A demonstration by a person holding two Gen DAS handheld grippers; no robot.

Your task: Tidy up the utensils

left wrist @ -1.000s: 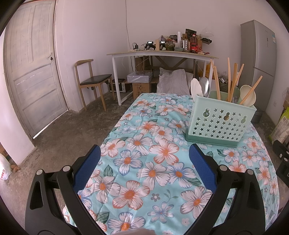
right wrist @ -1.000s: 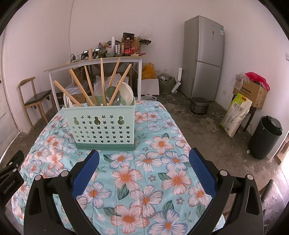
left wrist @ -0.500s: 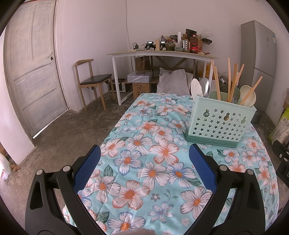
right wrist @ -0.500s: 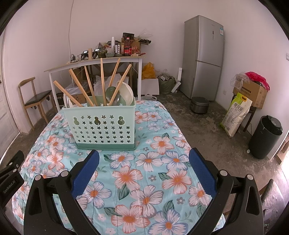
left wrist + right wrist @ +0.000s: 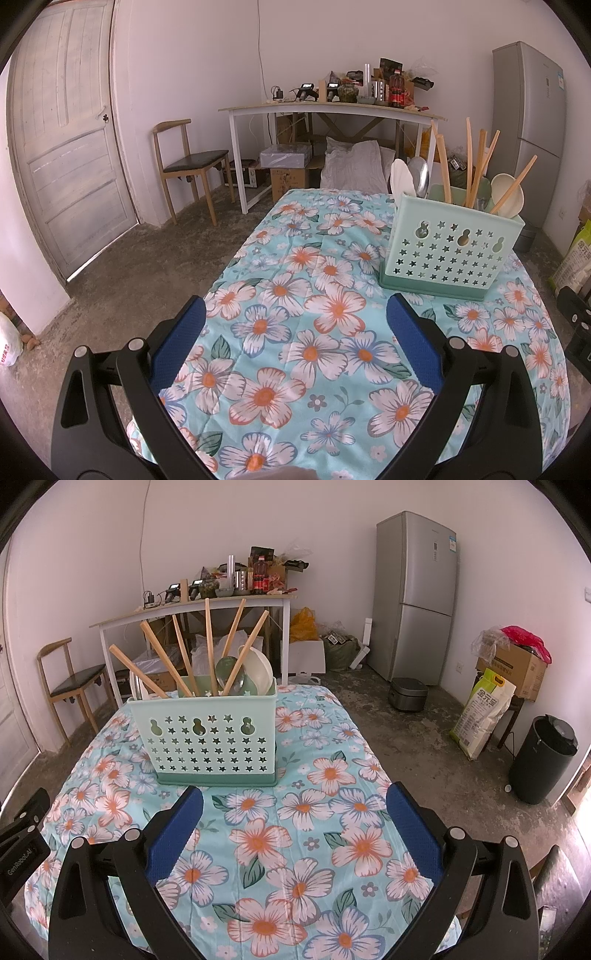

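With both the left gripper (image 5: 295,325) and right gripper (image 5: 294,805) gaping empty, the caddy (image 5: 207,734) sits upper left of the right's jaws, nearer it, utensils (image 5: 208,646) upright.

Both wrist views face the utensil caddy (image 5: 452,251) (image 5: 207,734) — right nearer.

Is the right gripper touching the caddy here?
Apart. The right wrist view shows the right gripper open, with floral tablecloth visible between it and the caddy.
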